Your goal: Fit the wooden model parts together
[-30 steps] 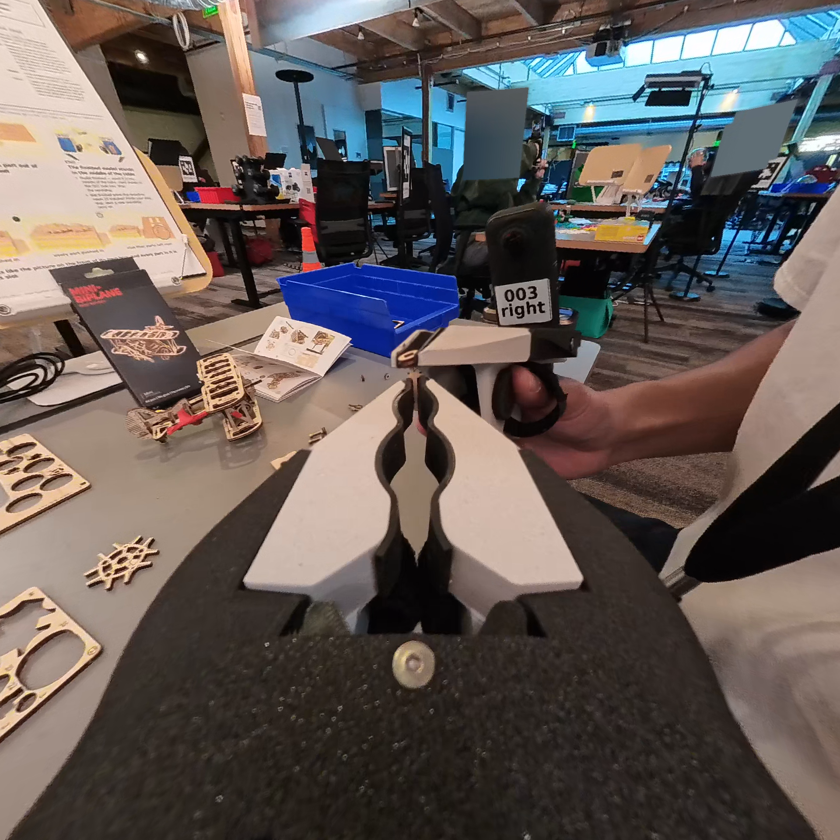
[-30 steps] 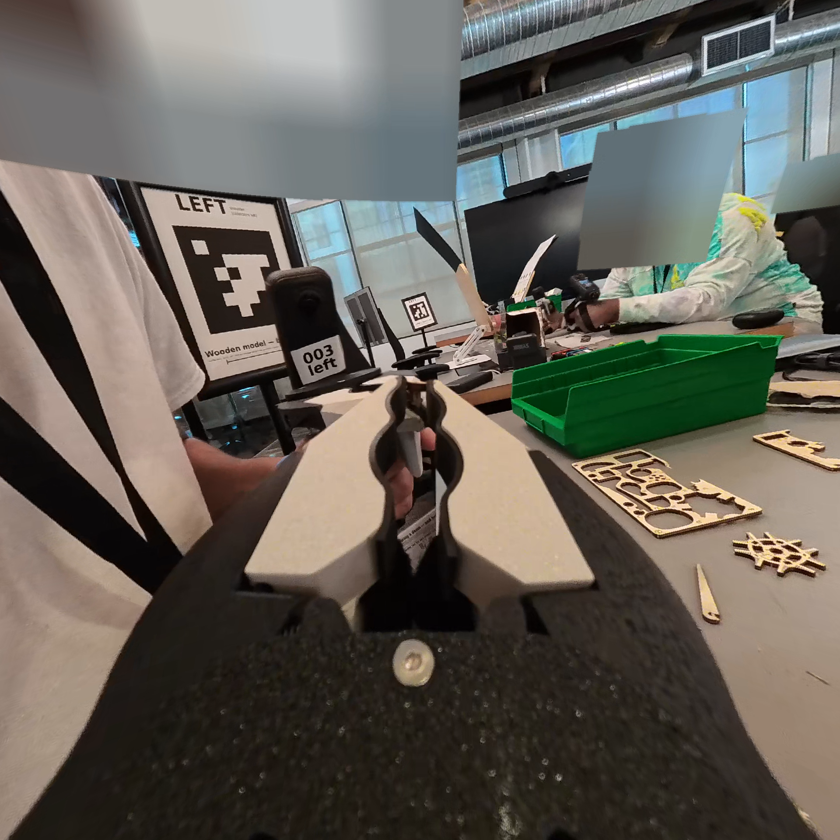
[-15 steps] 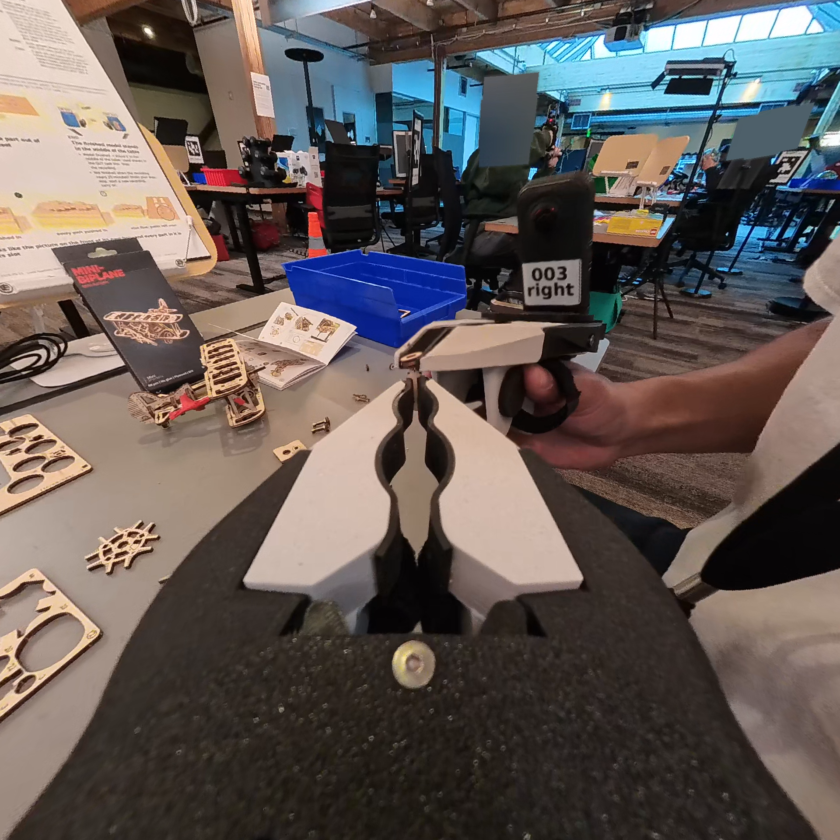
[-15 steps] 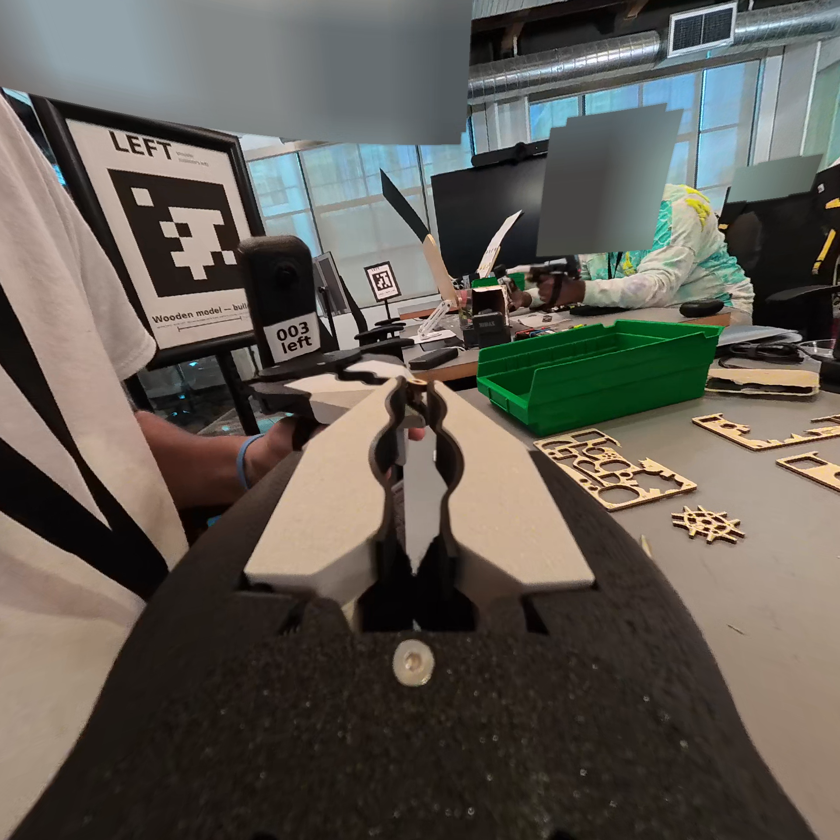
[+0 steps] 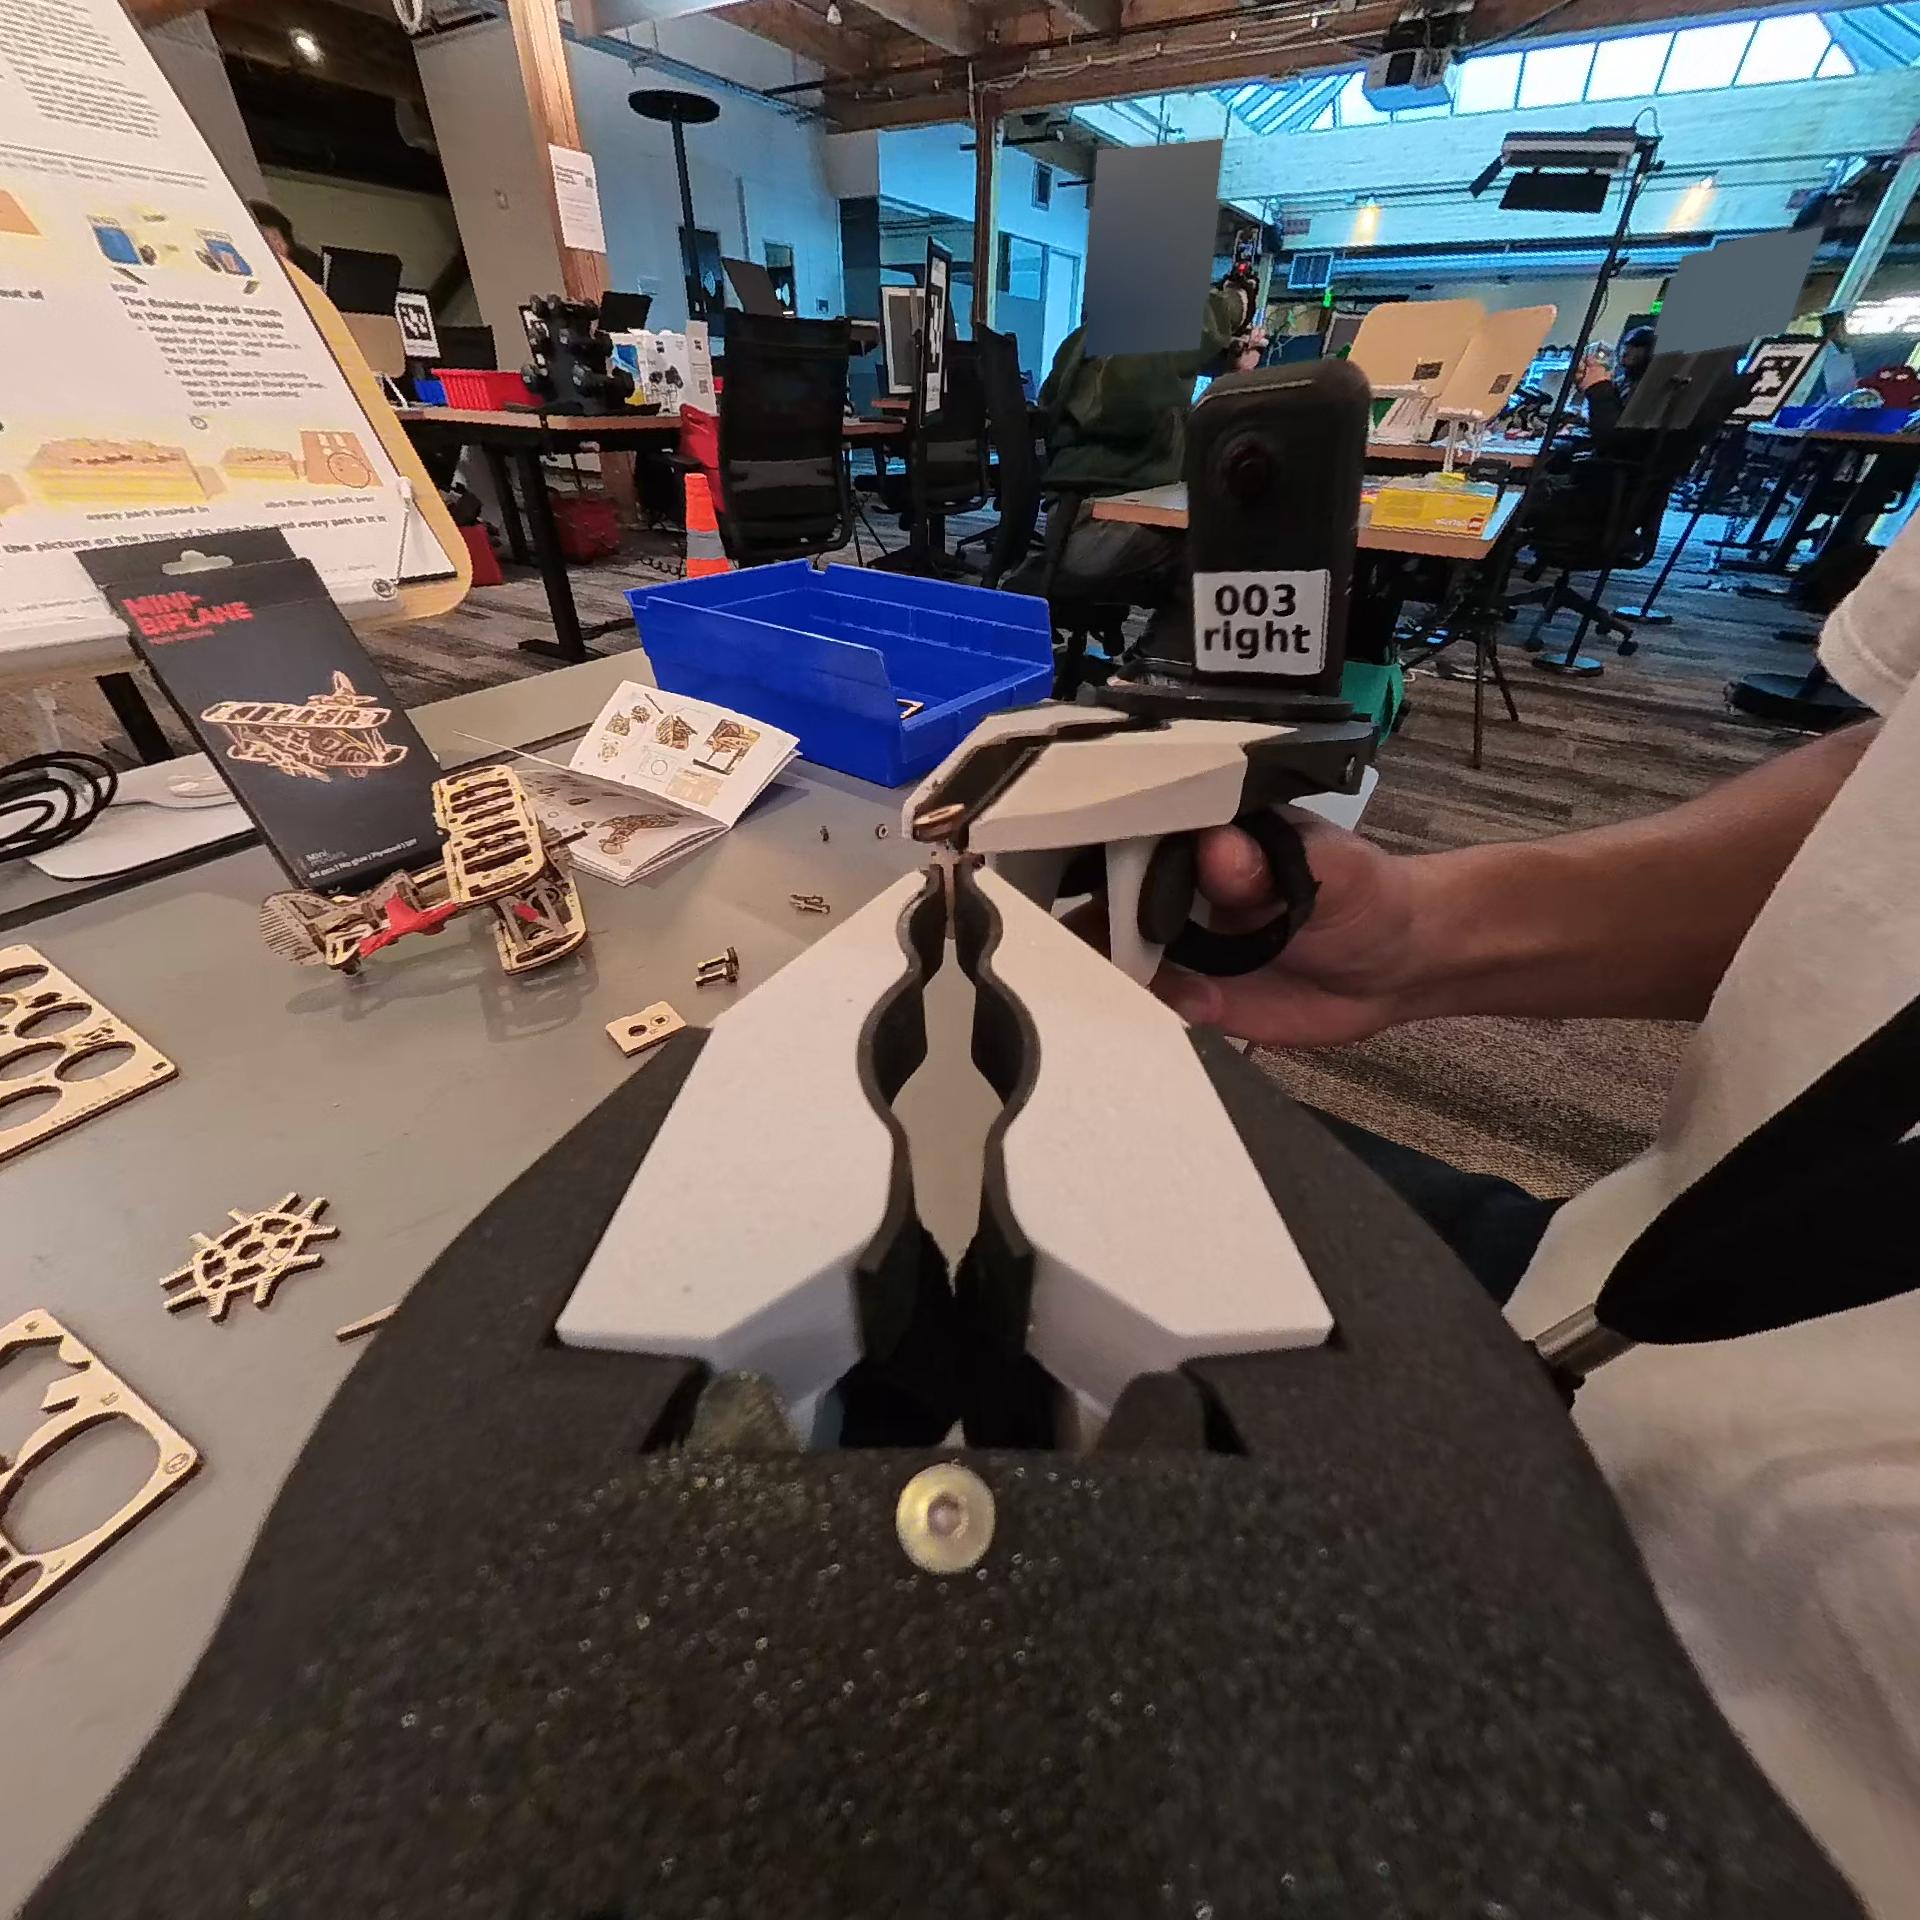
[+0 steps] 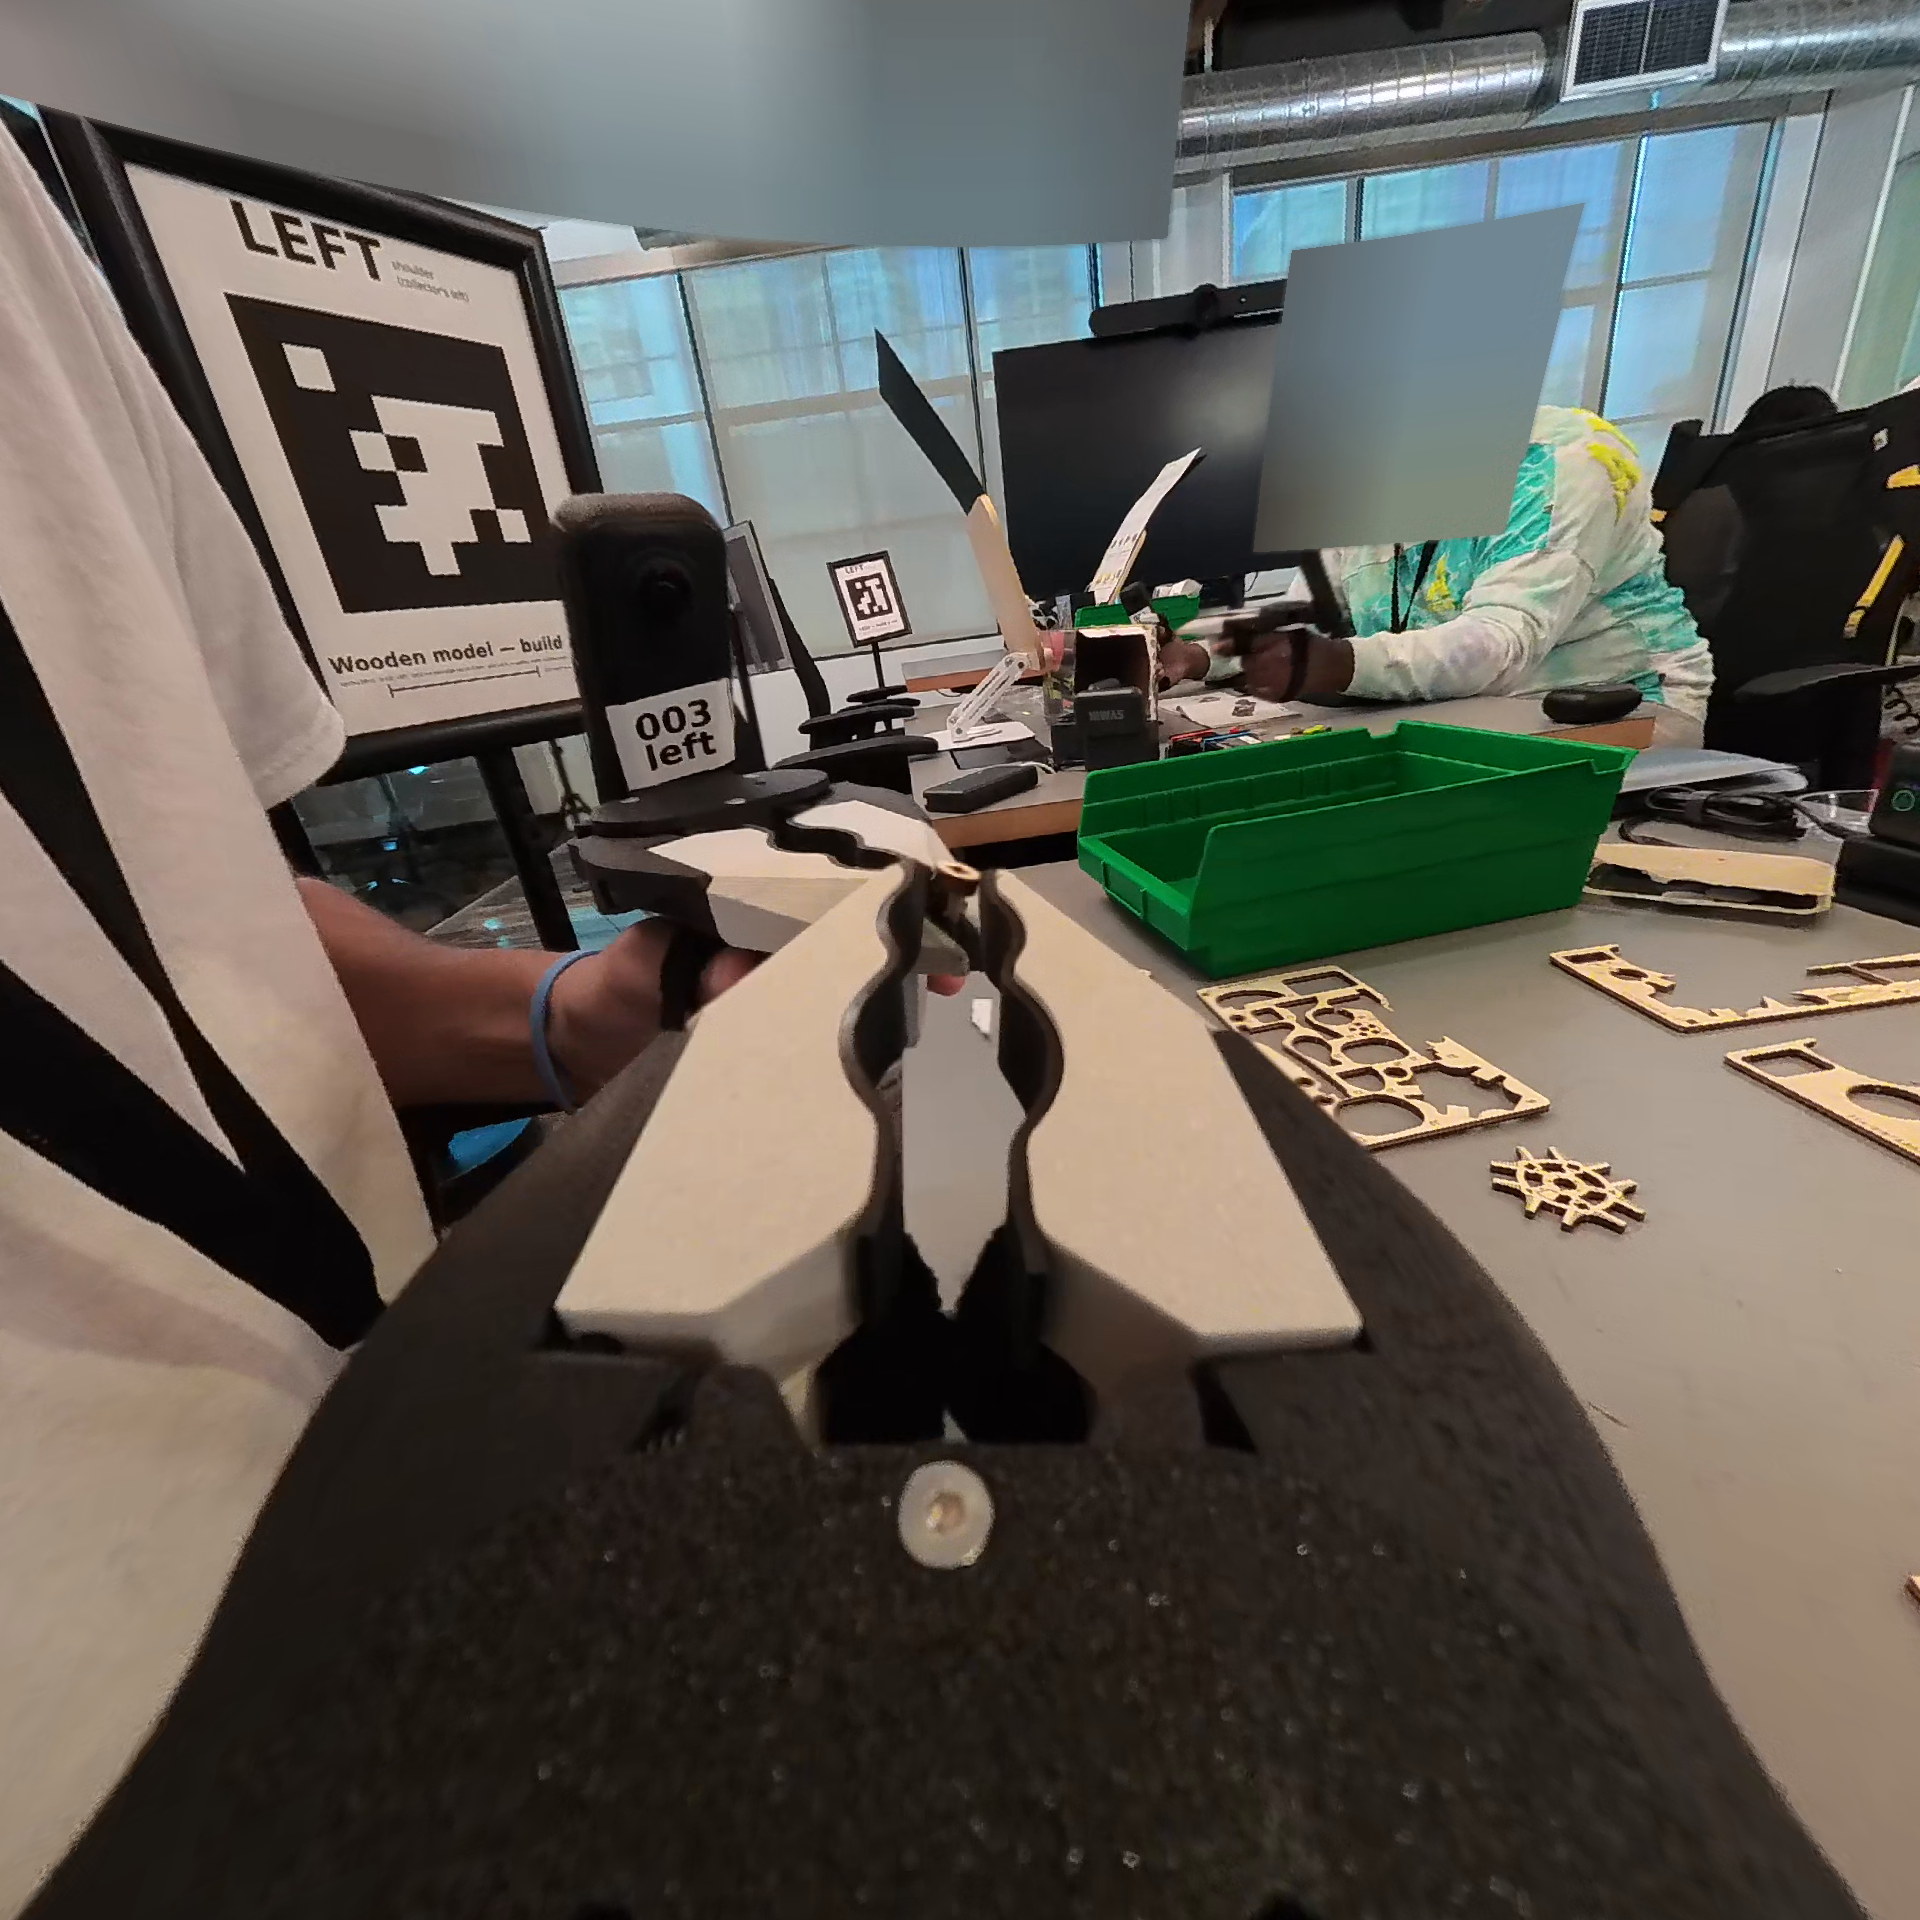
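Wood bit (image 5: pixel 940 821), tiny, thin and easy to snap, sits up in the air pinched between both tongs, left gripper (image 5: pixel 948 896) and right gripper (image 6: pixel 954 883), so hold gently by its ends.

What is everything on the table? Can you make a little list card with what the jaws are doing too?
left gripper: jaws nearly shut on a tiny wooden piece
right gripper: jaws nearly shut on a small peg, tip to tip with the left gripper
table: grey
on the table: wooden biplane, open booklet, blue bin, green bin, cut-out wooden sheets, wheel-shaped part
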Motion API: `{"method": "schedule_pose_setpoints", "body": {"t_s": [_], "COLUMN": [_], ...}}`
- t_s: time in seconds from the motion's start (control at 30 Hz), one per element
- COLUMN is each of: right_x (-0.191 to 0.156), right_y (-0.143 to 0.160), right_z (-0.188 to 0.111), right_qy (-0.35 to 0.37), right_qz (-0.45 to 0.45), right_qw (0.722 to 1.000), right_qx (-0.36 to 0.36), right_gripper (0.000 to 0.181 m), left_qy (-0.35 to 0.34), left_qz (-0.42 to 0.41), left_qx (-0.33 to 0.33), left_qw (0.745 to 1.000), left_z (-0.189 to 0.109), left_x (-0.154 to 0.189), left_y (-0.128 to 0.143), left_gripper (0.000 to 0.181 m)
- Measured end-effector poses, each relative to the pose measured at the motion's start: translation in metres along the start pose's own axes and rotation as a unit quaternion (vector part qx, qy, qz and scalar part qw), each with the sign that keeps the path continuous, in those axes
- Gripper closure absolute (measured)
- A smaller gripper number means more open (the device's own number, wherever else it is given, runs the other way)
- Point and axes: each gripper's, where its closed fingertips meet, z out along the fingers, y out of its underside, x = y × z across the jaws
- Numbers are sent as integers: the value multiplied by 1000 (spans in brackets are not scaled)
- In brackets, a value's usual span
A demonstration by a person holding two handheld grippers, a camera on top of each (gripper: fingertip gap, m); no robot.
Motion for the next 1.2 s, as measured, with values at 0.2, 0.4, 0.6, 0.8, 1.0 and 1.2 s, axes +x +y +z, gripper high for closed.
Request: {"method": "schedule_pose_setpoints", "body": {"t_s": [0.2, 0.4, 0.6, 0.8, 1.0, 1.2], "right_x": [0, 0, -2, 9, -13, -7], "right_y": [0, -3, -13, 12, 10, 19], "right_z": [-1, -2, -6, -13, -21, -20], "right_qy": [0, 1, -13, -58, -208, -190], "right_qz": [-3, -9, 15, 230, 515, 601], "right_qw": [1000, 1000, 1000, 966, 826, 769], "right_qx": [-3, 0, 23, -101, -96, -107], "right_gripper": [172, 172, 168, 148, 127, 120], "left_qy": [0, 3, -2, -11, -4, -1], "left_qz": [-3, -4, 9, 57, 126, 143], "left_qx": [-1, -4, -6, -10, -26, -32], "left_qw": [1000, 1000, 1000, 998, 992, 989], "left_z": [0, 0, 0, -2, -1, 0], "left_x": [-1, 0, 0, 0, 12, 17], "left_y": [0, 2, 3, 4, 9, 11], "left_gripper": [181, 181, 181, 181, 181, 181]}}
